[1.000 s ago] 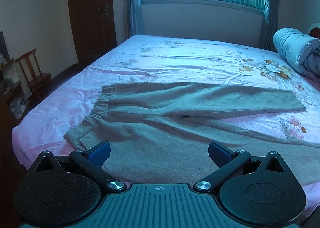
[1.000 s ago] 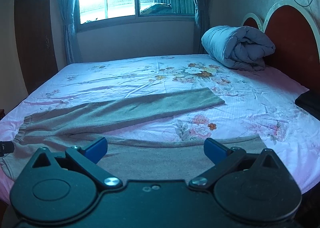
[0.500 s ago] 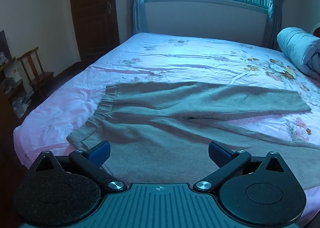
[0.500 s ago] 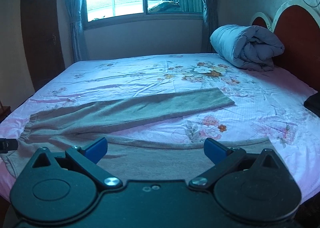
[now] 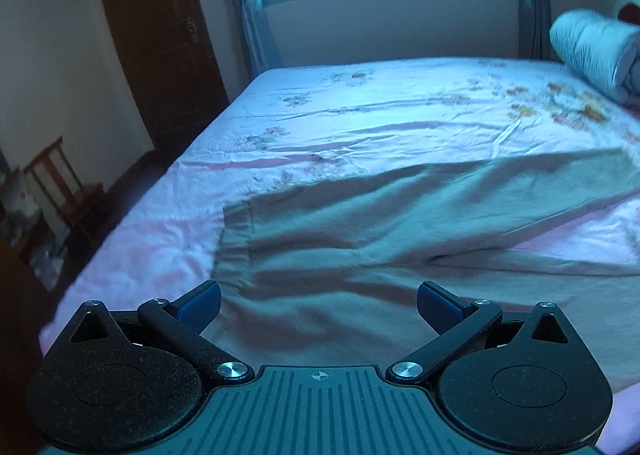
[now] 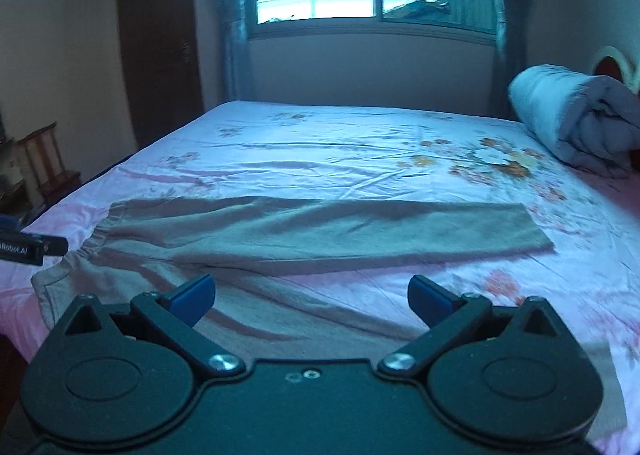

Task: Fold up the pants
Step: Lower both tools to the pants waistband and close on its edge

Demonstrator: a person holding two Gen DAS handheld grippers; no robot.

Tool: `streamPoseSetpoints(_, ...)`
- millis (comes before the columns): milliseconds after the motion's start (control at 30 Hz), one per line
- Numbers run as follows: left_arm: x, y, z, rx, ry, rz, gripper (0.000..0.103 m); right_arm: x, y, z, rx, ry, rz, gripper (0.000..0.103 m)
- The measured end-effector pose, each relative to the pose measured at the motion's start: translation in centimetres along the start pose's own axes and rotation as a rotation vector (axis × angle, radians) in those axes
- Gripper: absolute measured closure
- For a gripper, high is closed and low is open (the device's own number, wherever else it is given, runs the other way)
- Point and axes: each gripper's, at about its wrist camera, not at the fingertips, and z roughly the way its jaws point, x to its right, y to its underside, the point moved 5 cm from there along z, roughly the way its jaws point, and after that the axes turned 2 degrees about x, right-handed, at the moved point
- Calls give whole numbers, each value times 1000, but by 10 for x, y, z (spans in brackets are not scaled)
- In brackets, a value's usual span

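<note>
Both jaws wide, empty. Left gripper (image 5: pixel 318 305) hovers over the pants (image 5: pixel 360 247) near the waistband (image 6: pixel 86 251), right gripper (image 6: pixel 311 297) over the near leg, likely staging a fold. Pants lie flat on the bed (image 6: pixel 340 143). Near hem cut off; left view blurred.

The grey-brown knitted cloth pants (image 6: pixel 320 231) look matt and soft, with a gathered elastic waistband. The pink floral cotton bedsheet (image 6: pixel 360 159) beneath is smooth, faintly sheeny and creased. The left tool (image 5: pixel 318 305) has matt black plastic, blue pads and shiny metal screws. The dark wooden door (image 5: pixel 160 47) looks polished.
</note>
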Motion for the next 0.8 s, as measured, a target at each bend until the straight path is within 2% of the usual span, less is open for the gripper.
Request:
streamPoseSetpoints(133, -18, -16, 37, -25, 21, 38, 0, 0, -15, 29, -15, -39, -40, 8)
streamPoseSetpoints(300, -45, -32, 82, -44, 34, 46, 0, 1, -31, 77, -101, -101, -59, 19)
streamPoseSetpoints(400, -60, -41, 114, -64, -3, 87, 0, -3, -41, 105, -138, -133, -81, 21)
streamPoseSetpoints(500, -68, -51, 148, -104, -4, 168, 0, -12, -49, 133, -180, -159, -162, 29)
streamPoseSetpoints(567, -72, -59, 173, -132, 25, 210, 0, -22, -52, 153, -211, -183, -237, 39)
streamPoseSetpoints(667, -75, -68, 207, -148, 68, 264, 0, -37, -59, 185, -246, -218, -350, 45)
streamPoseSetpoints(800, -79, -78, 248, -154, 89, 328, 0, -50, -66, 223, -297, -268, -414, 52)
